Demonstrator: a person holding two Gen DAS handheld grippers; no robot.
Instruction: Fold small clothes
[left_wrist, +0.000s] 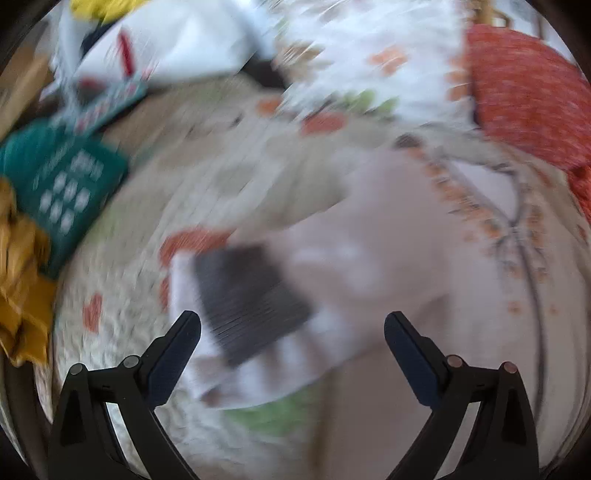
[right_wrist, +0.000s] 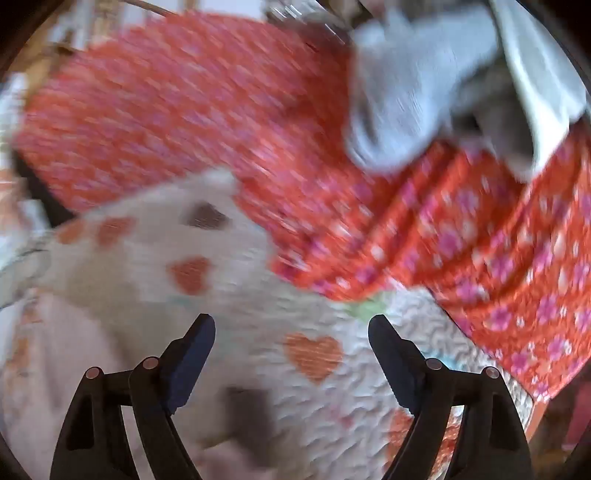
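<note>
Both views are heavily smeared by motion blur, so fine detail is lost. In the left wrist view the left gripper (left_wrist: 291, 325) has its two dark fingers spread wide apart with nothing between them, poised over a pale pink garment (left_wrist: 369, 251) that lies spread on a white quilt (left_wrist: 122, 332) patterned with orange hearts. A dark grey rectangular patch (left_wrist: 251, 299) with a white border sits at the near end of the pink garment, just ahead of the fingers; whether it is a label or a separate piece cannot be told. To the left lie a green printed cloth (left_wrist: 62, 184) and a mustard-yellow cloth (left_wrist: 22, 280), and a red floral fabric (left_wrist: 524, 107) fills the upper right. In the right wrist view the right gripper (right_wrist: 291, 332) also has its fingers wide apart and empty above the quilt (right_wrist: 332, 398). The pink garment (right_wrist: 59, 354) shows at the lower left, the red floral fabric (right_wrist: 221, 110) spreads across the top, and a grey cloth (right_wrist: 424, 85) rests on it at the upper right.
</note>
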